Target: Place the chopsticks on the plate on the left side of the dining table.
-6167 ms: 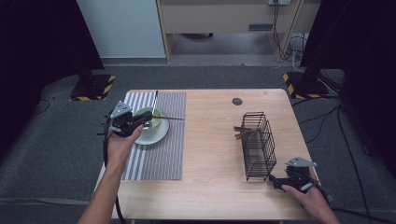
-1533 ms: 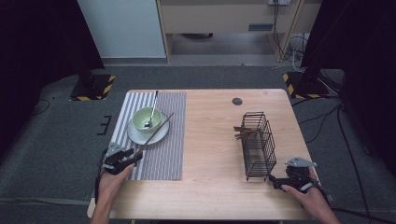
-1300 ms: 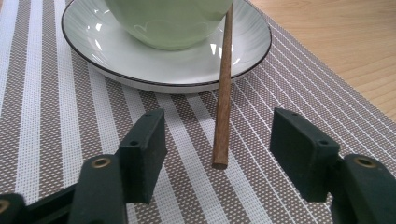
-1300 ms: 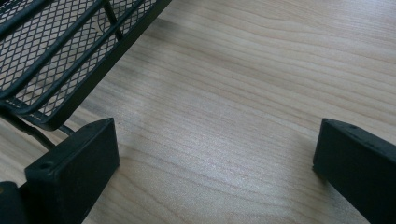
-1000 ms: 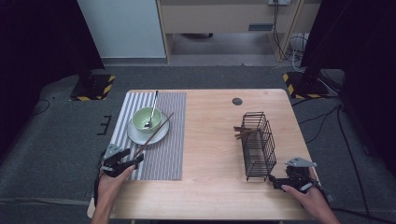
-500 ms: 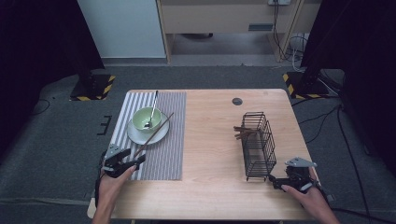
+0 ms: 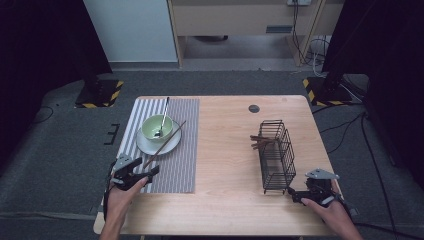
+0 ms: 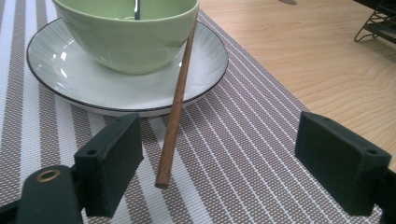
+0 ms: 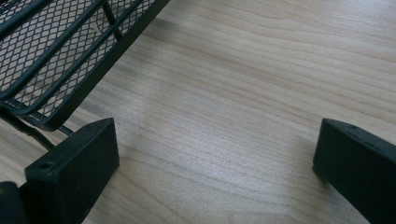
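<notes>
Left tool [image 8: 219, 172]: jaws had just been spreading and stood wide, pinching nothing.
Chopstick [image 8: 177, 100]: lay between those jaws, untouched, its upper end leaning on the green bowl [image 8: 126, 35] and plate [image 8: 70, 79], its lower end on the striped mat [image 8: 243, 154].
Right tool [image 9: 215, 172]: spread over bare bench [image 9: 243, 93], beside the wire basket [image 9: 56, 56].

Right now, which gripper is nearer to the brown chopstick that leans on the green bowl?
Left. The left gripper is at the chopstick's lower end, jaws open with the tip between them, untouched. The right gripper rests across the table beside the wire basket.
</notes>
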